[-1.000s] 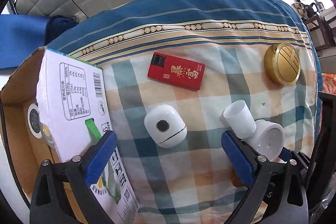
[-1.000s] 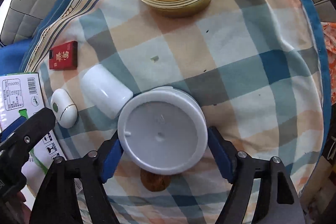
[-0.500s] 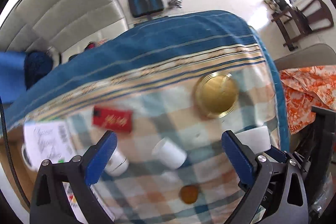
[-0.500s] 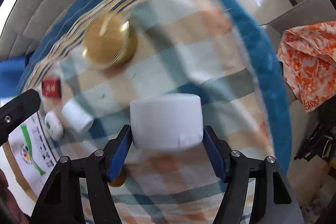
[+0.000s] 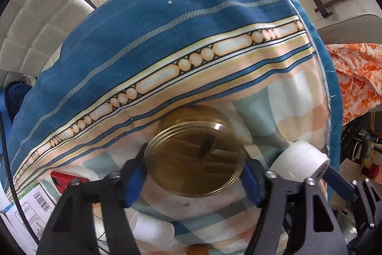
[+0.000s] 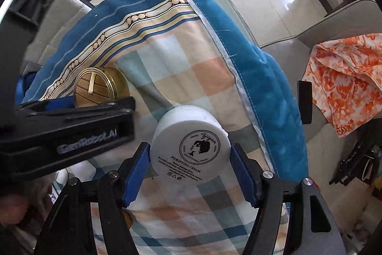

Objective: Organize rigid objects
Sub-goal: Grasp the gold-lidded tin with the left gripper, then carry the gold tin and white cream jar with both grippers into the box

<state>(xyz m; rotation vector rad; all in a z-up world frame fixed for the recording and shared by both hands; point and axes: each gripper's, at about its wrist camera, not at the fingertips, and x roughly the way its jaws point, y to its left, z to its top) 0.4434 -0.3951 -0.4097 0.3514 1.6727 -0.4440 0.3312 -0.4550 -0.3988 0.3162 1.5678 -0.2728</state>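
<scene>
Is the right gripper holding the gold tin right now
No, the right gripper is clamped on the white cream jar, while the gold tin sits further left between the other gripper's fingers.

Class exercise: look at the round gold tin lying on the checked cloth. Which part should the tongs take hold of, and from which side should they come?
Grip the gold tin across its round side wall, at its widest, coming from straight above. It lies flat with its broad lid up, so the low wall offers two opposite faces. The left tongs already straddle it this way, their jaws having just closed in, blue pads at either edge.
</scene>
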